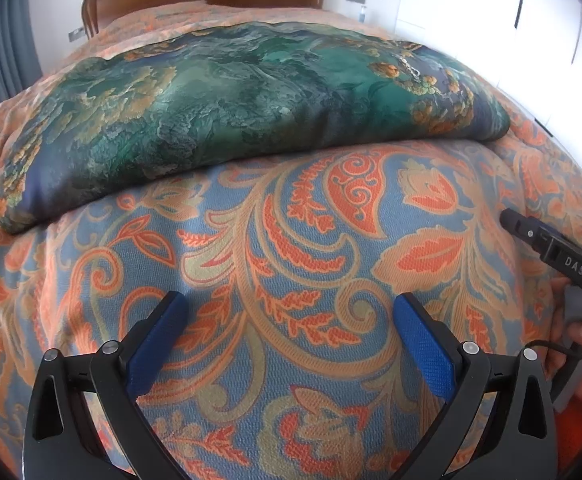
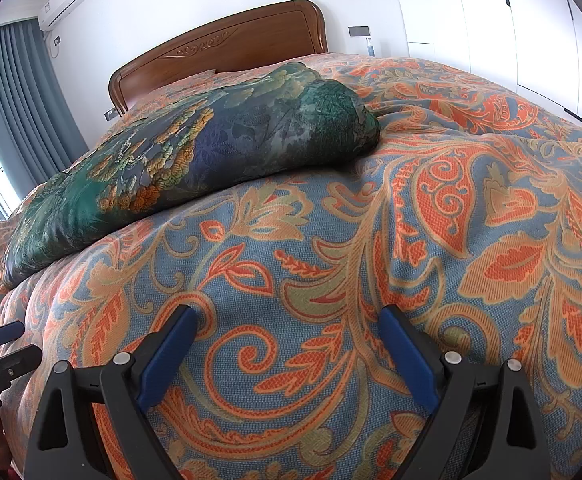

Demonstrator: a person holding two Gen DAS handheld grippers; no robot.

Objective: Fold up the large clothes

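A large green and blue patterned garment (image 1: 227, 108) lies folded into a long strip across the bed, beyond both grippers; it also shows in the right wrist view (image 2: 211, 148). My left gripper (image 1: 291, 304) is open and empty, low over the bedspread in front of the garment. My right gripper (image 2: 287, 316) is open and empty, also over the bedspread, short of the garment. The right gripper shows at the right edge of the left wrist view (image 1: 547, 244). The left gripper shows at the lower left edge of the right wrist view (image 2: 7, 344).
The bed is covered by an orange and blue paisley bedspread (image 1: 291, 248), (image 2: 451, 200). A wooden headboard (image 2: 227, 44) stands at the far end. White wardrobe doors (image 2: 491, 20) are at the right, grey curtains (image 2: 15, 92) at the left.
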